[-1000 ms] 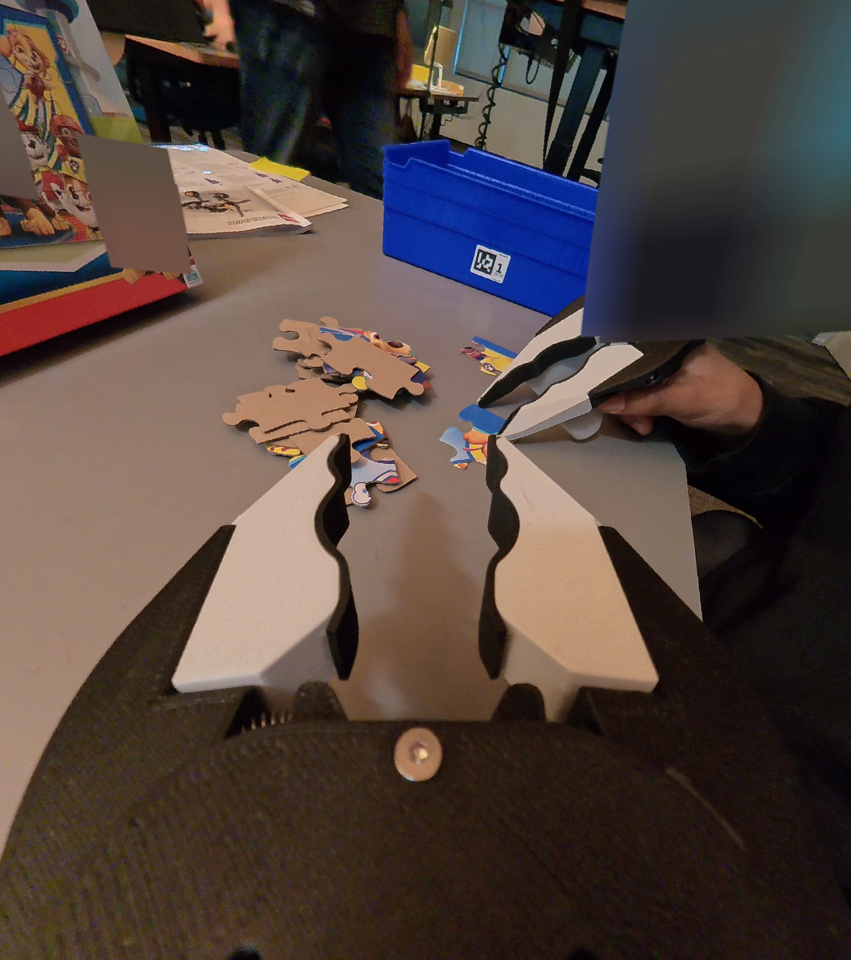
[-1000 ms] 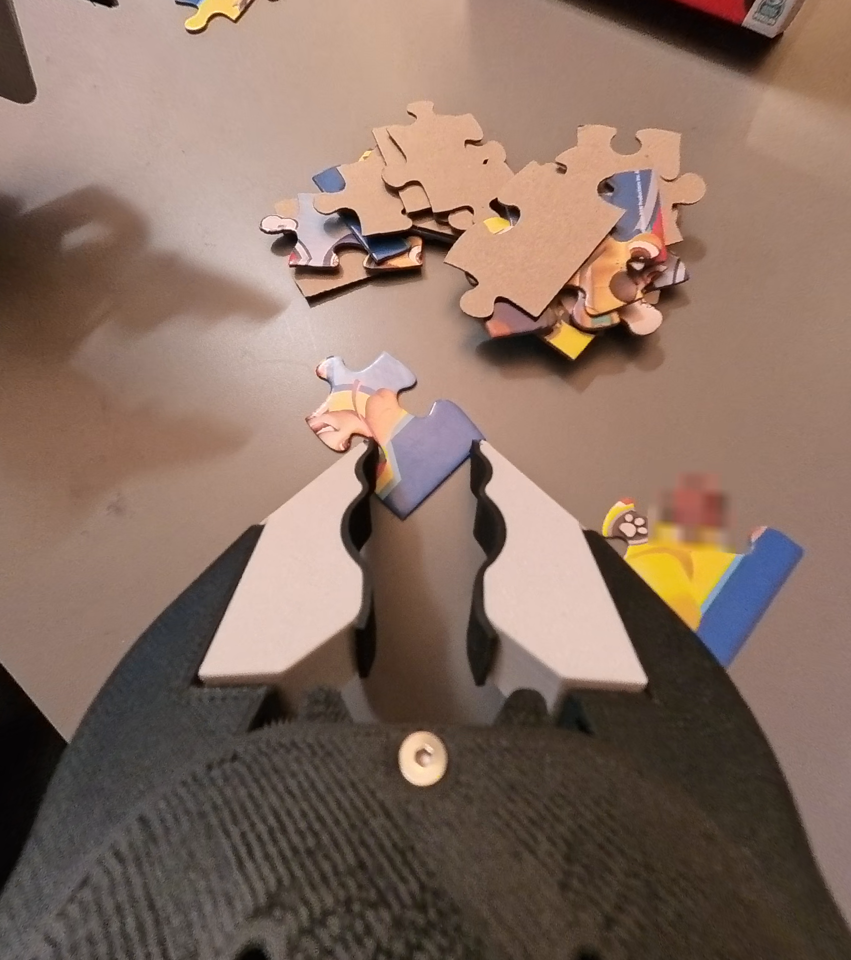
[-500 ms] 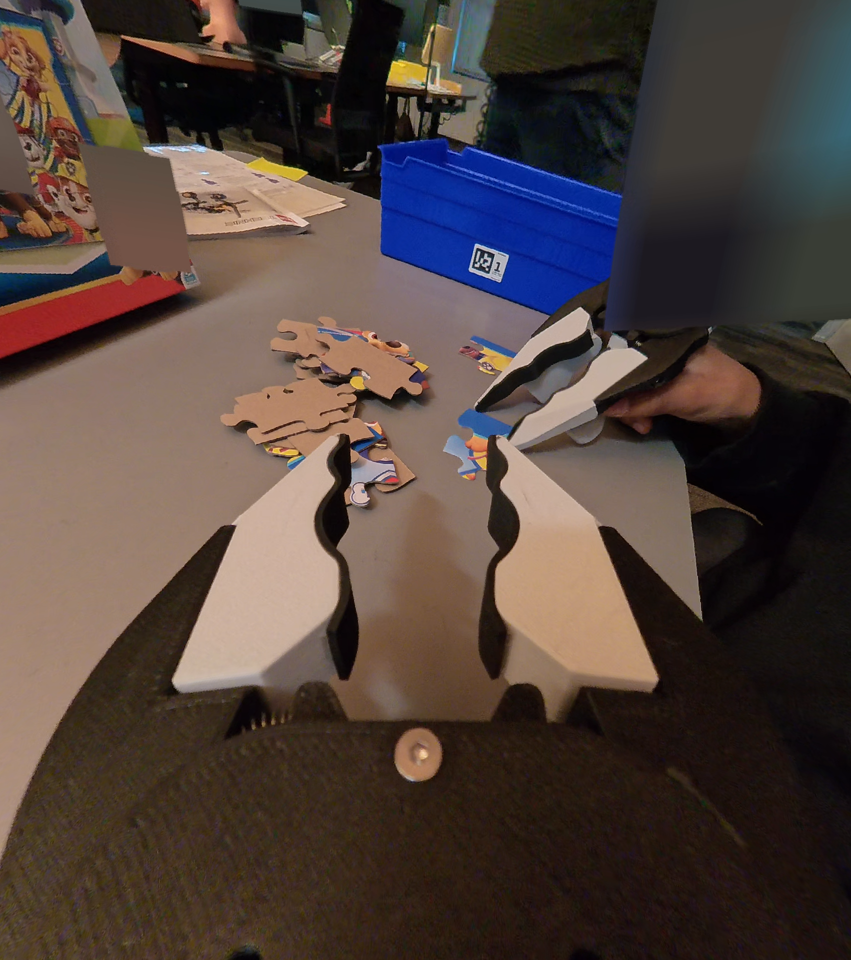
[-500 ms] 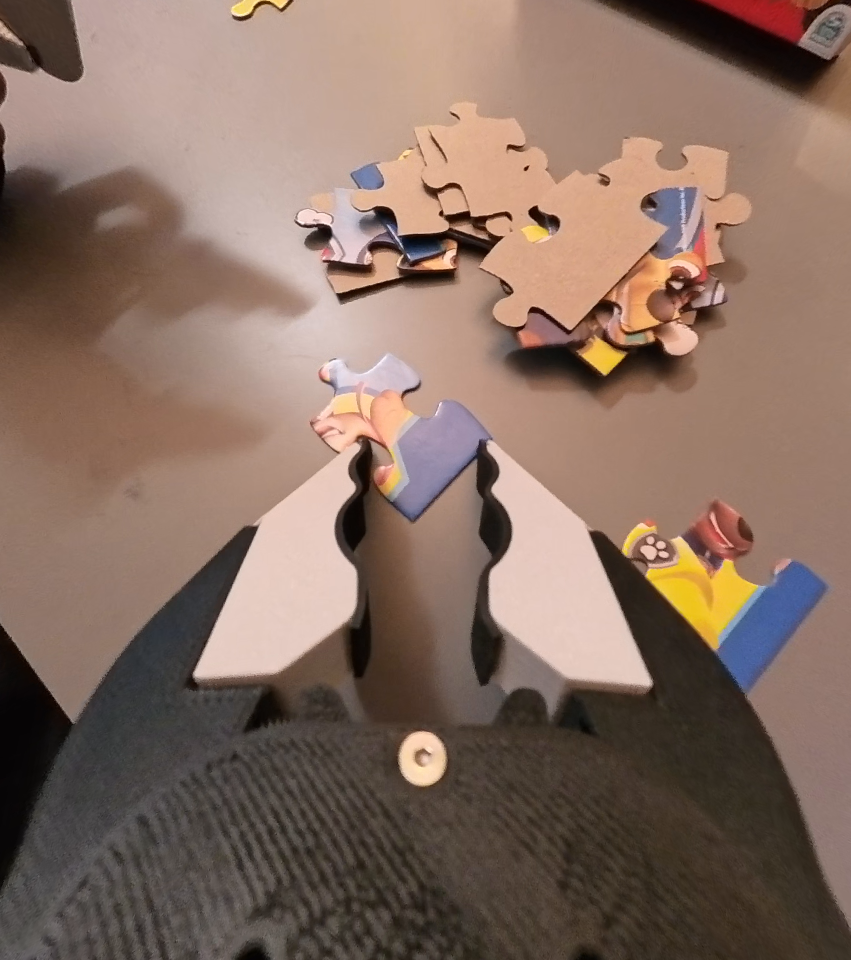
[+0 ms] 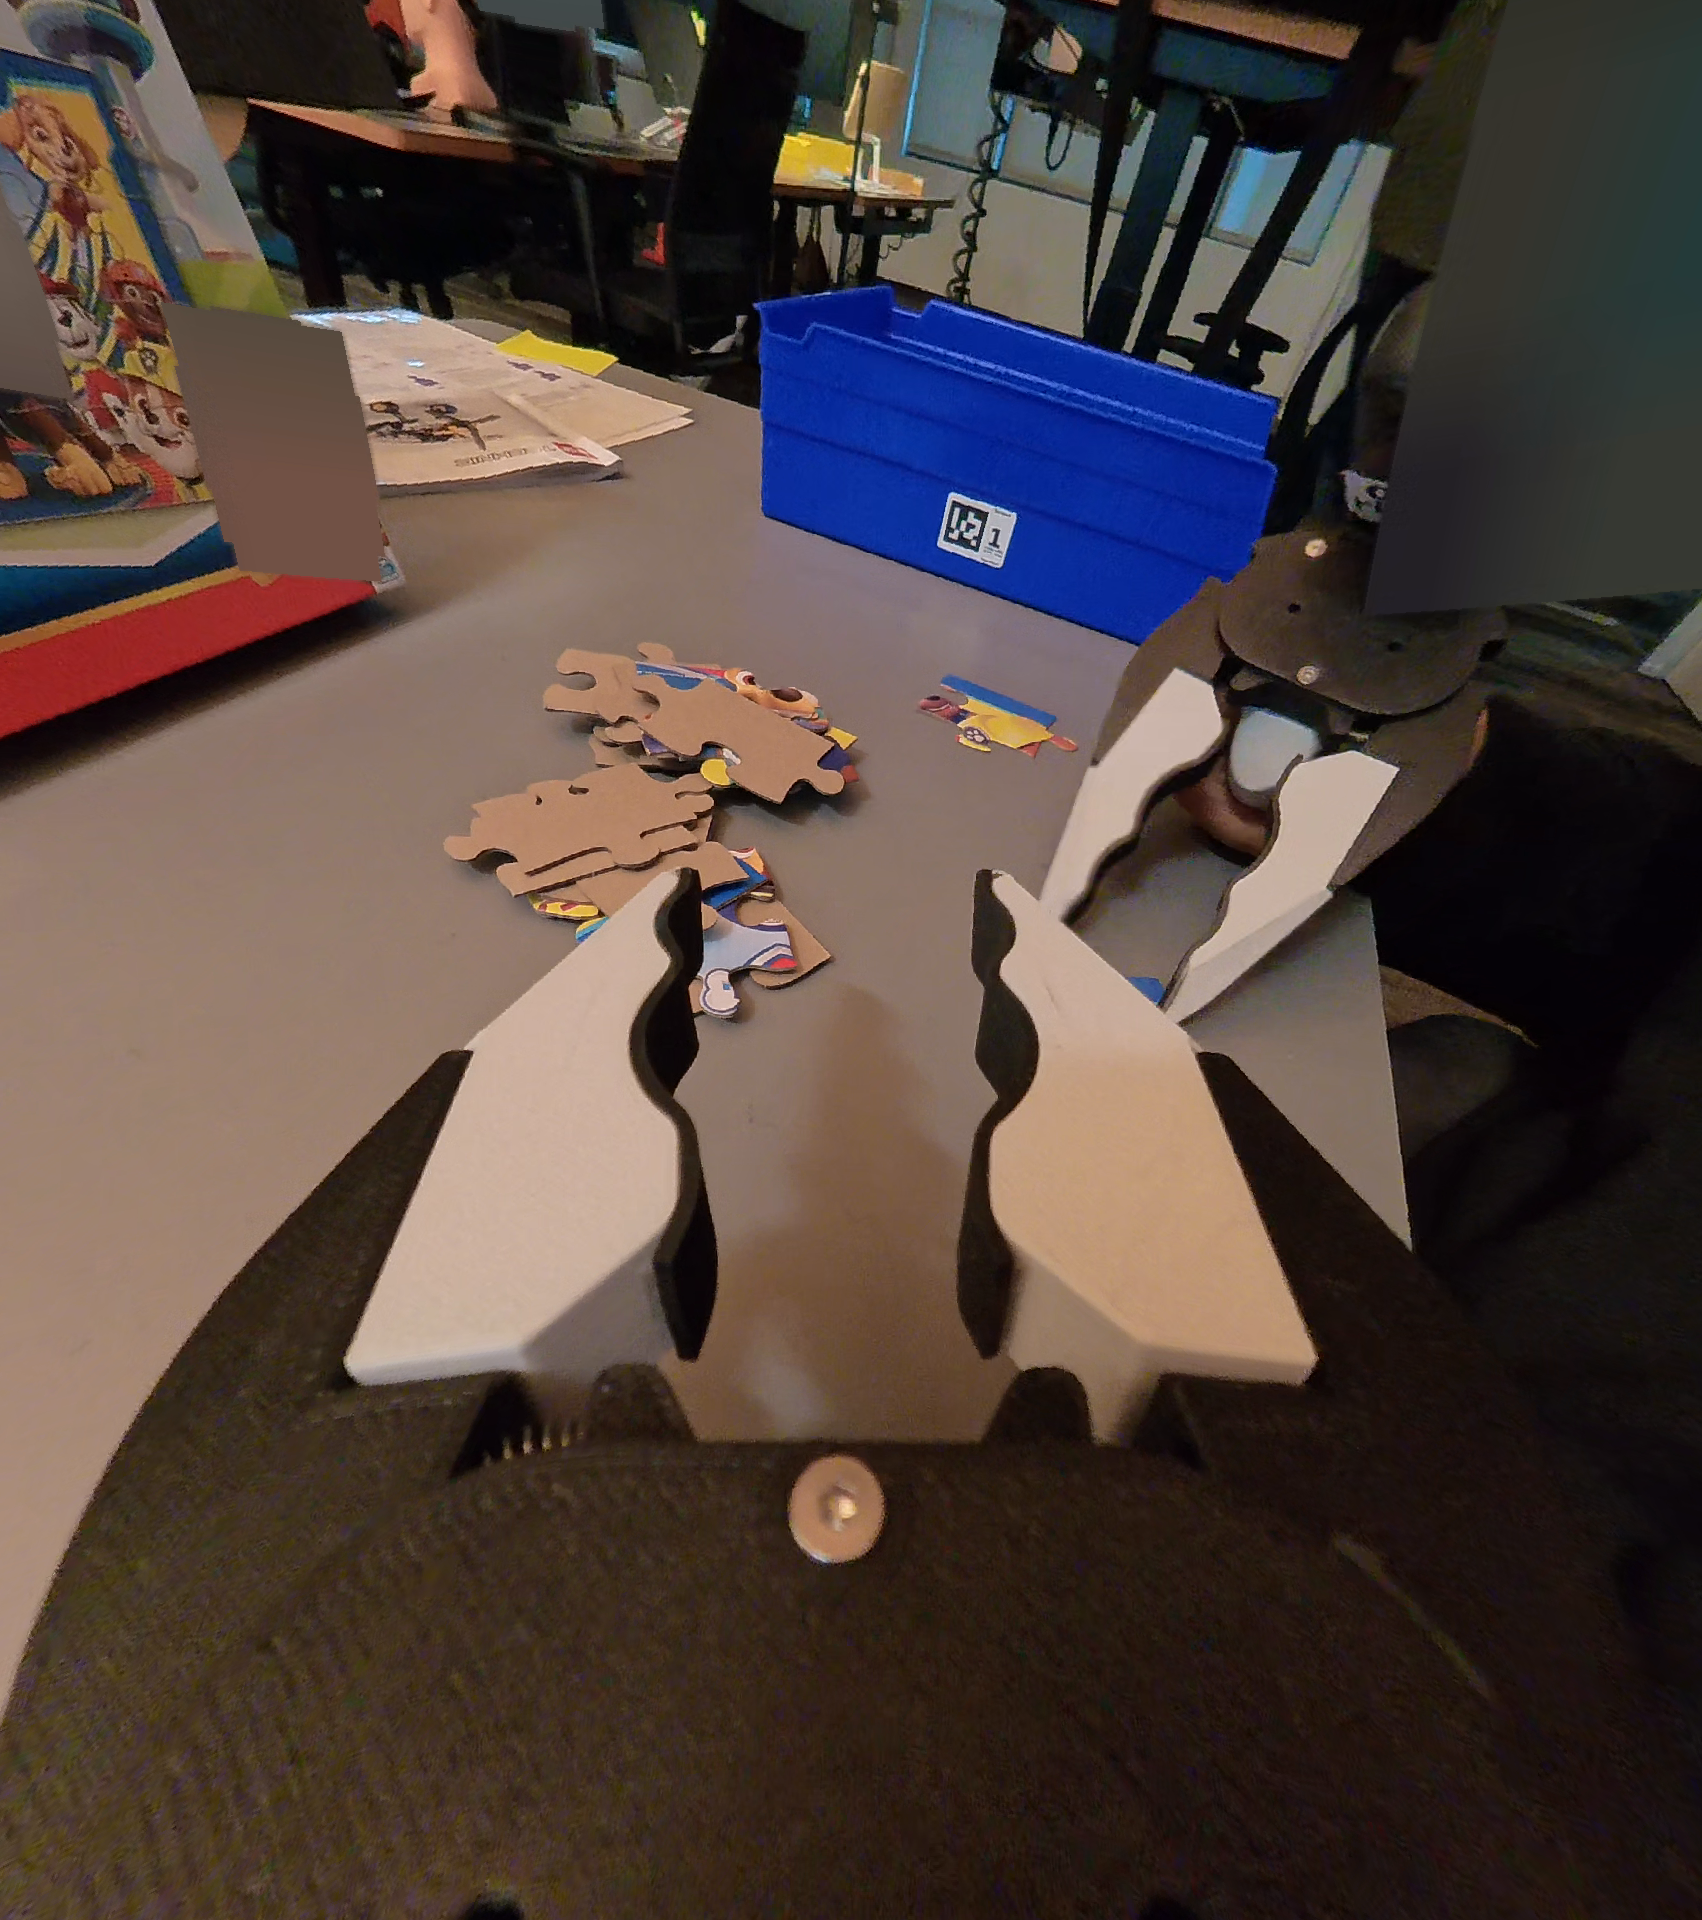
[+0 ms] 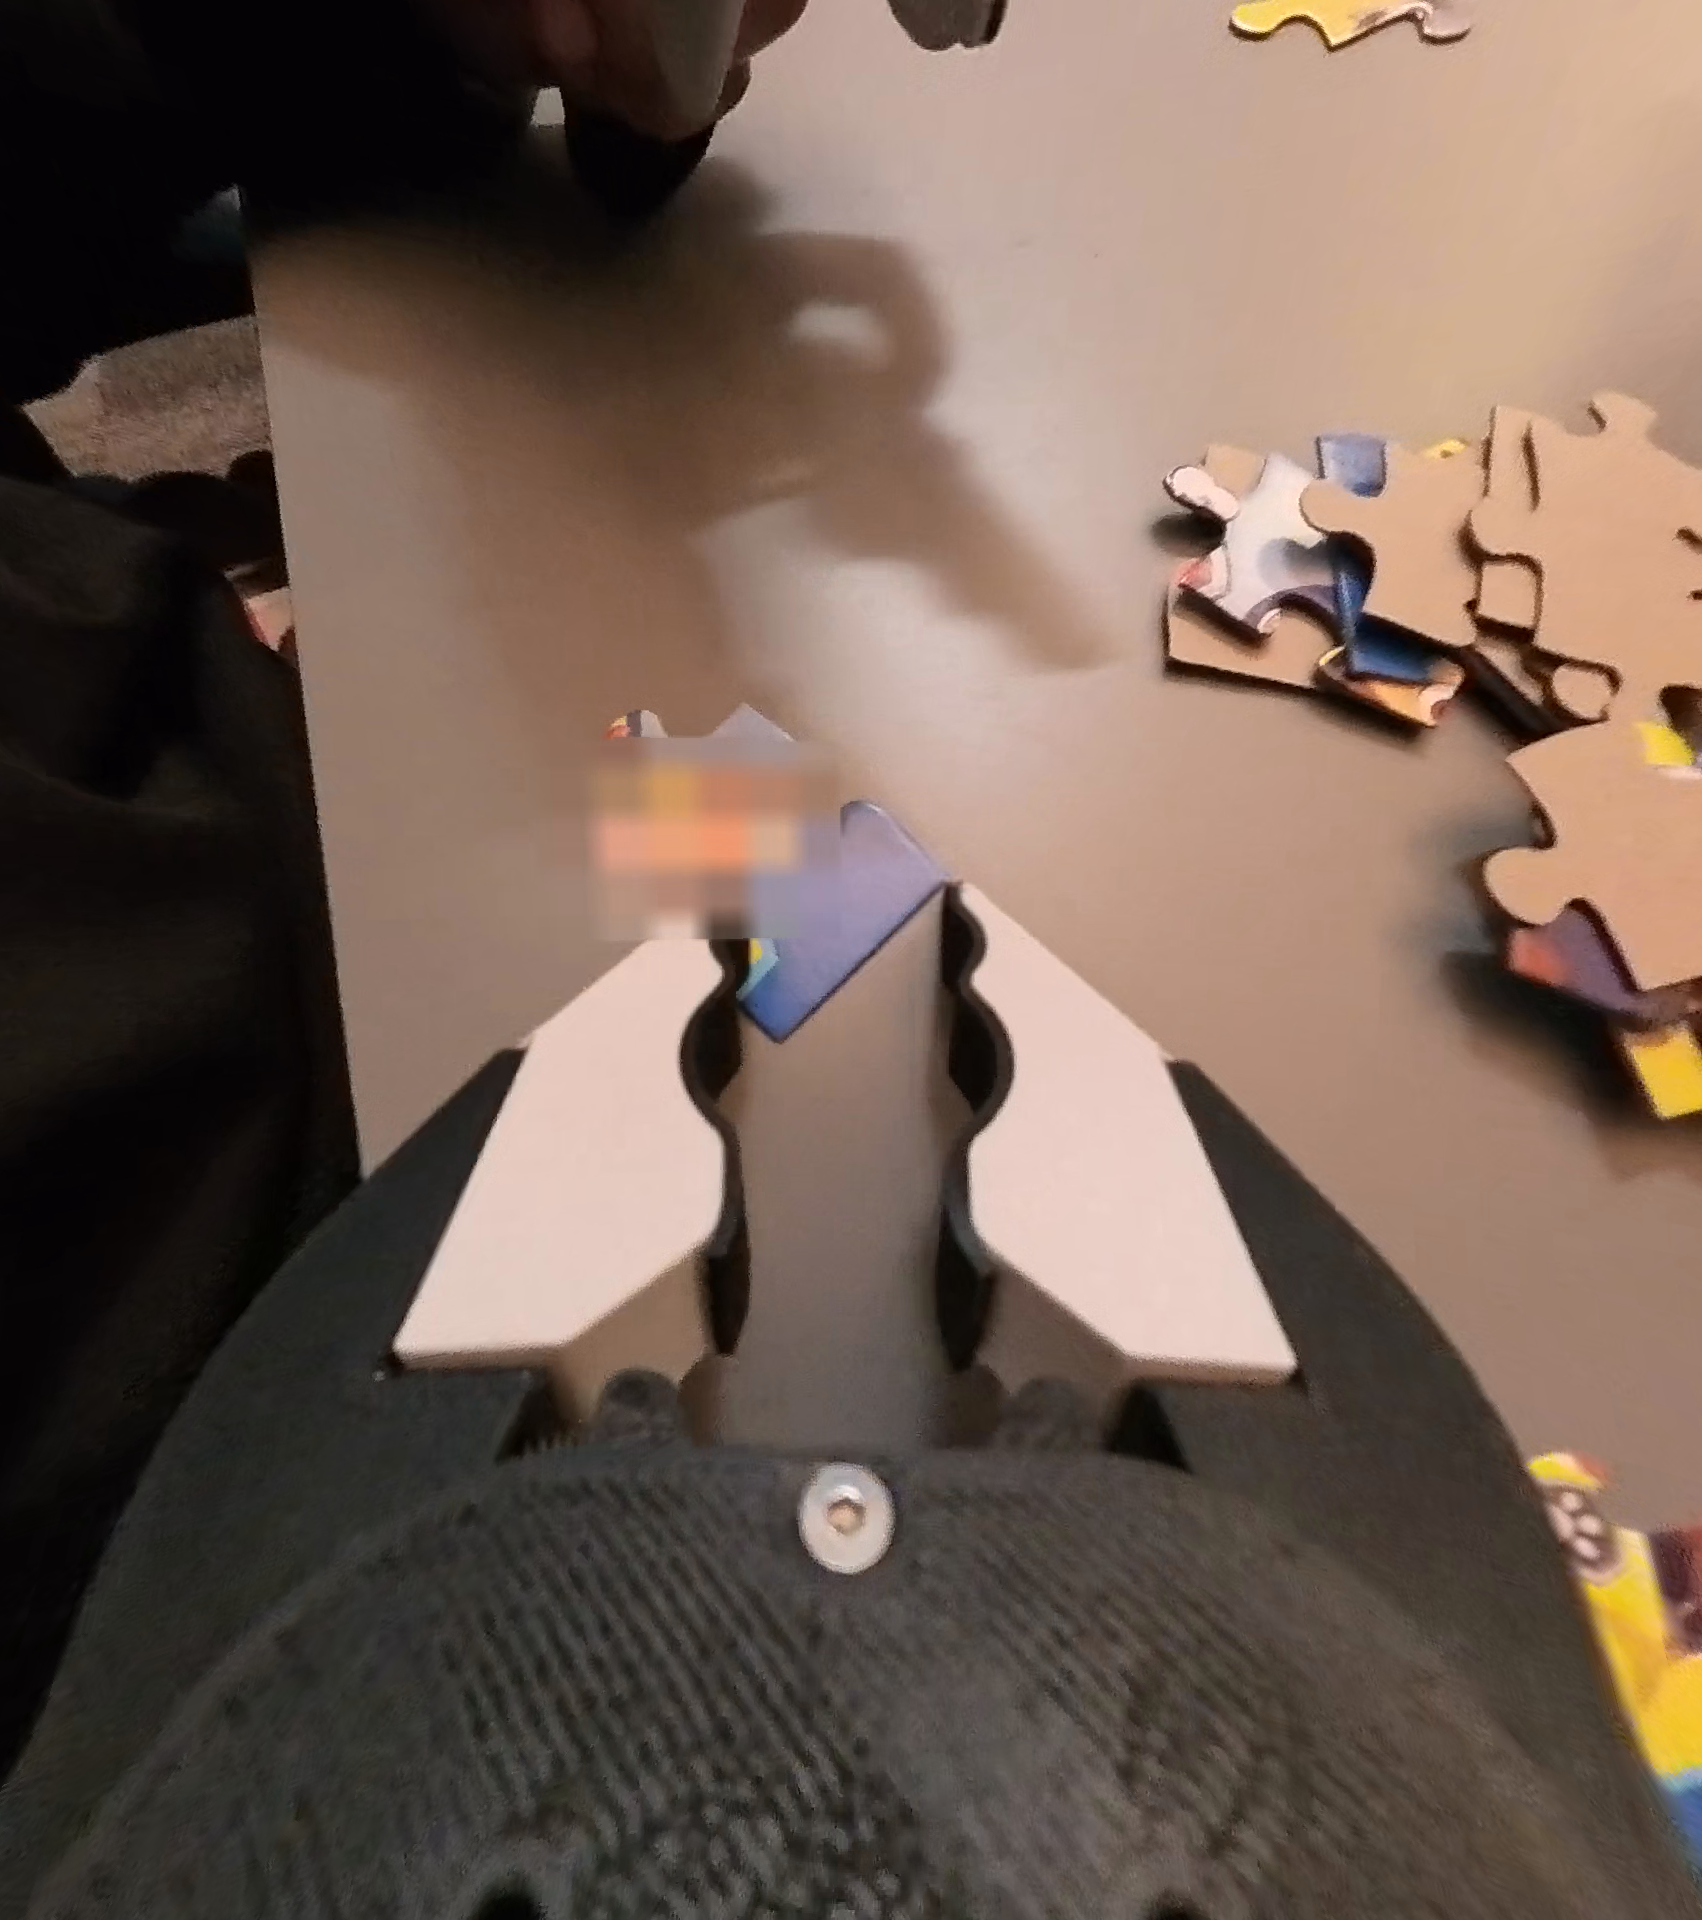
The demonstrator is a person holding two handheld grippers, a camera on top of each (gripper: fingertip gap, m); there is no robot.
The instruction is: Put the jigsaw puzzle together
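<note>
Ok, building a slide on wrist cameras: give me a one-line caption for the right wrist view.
Right gripper grips a blue puzzle piece over the grey table.

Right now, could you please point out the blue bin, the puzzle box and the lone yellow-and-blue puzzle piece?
blue bin (image 5: 1013,457): left wrist view, on its front wall.
puzzle box (image 5: 99,665): left wrist view, on its red side.
yellow-and-blue puzzle piece (image 5: 994,719): left wrist view, on its yellow middle.

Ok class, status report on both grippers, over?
Left gripper open, empty, over table. Right gripper pinching blue piece near table edge. Piece pile beside left fingertip.
</note>
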